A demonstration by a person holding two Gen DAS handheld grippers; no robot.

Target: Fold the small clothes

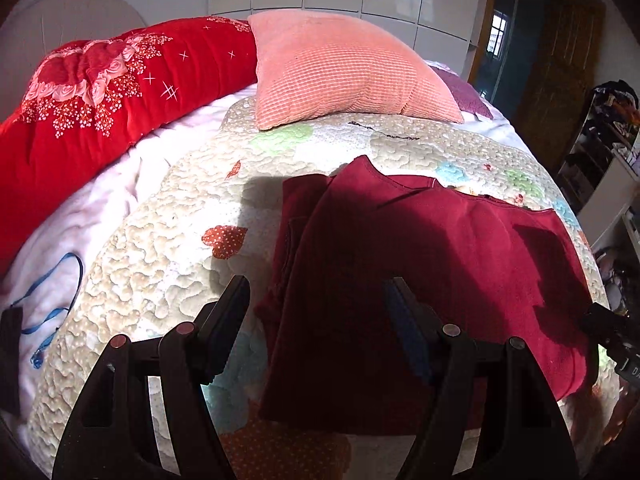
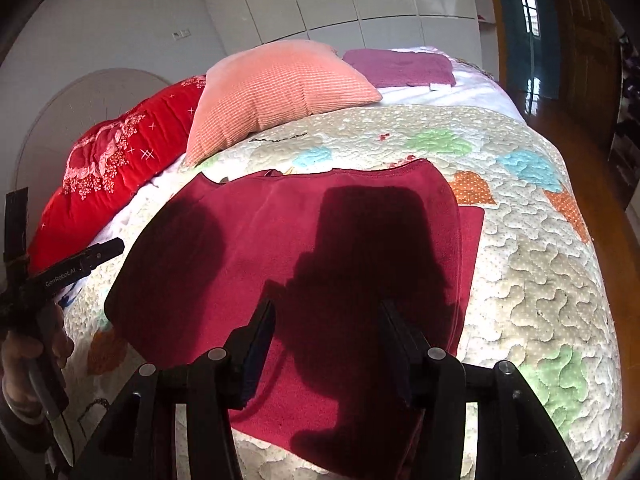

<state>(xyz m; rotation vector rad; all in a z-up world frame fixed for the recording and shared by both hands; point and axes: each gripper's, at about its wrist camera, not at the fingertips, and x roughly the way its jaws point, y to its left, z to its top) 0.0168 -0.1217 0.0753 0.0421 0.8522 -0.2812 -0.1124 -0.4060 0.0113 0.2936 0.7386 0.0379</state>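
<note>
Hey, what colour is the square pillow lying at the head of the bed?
The pillow is salmon pink with a fine waffle-grid texture, clearest in the right wrist view.

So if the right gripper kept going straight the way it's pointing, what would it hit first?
Most likely the dark red garment on the quilt; nothing shows between the right gripper and it.
</note>
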